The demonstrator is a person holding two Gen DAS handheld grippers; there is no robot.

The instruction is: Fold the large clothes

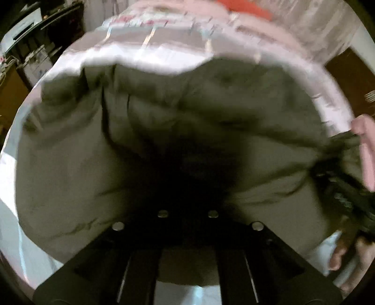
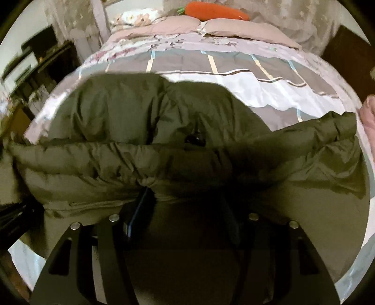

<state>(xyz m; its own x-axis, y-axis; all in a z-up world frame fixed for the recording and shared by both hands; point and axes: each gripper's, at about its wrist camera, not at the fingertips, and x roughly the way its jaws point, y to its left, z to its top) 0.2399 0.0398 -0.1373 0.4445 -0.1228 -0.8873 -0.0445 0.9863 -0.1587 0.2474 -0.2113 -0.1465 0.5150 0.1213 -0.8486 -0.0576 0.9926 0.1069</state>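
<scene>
A large olive-green puffer jacket (image 1: 164,131) lies spread on a bed and fills the middle of both views (image 2: 117,112). My left gripper (image 1: 187,192) is sunk into its fabric; the fingertips are hidden in a dark fold, and the cloth drapes over them. My right gripper (image 2: 185,187) is shut on a puffy folded edge of the jacket (image 2: 150,180), with the fabric bunched between its fingers. The right gripper also shows at the right edge of the left wrist view (image 1: 346,194), held by a hand.
The bed (image 2: 234,63) has a grey, white and pink patchwork cover. An orange carrot plush (image 2: 215,10) and pillows (image 2: 234,28) lie at the head. Dark furniture (image 2: 35,70) stands to the left. A pink cloth (image 1: 365,145) is at the right.
</scene>
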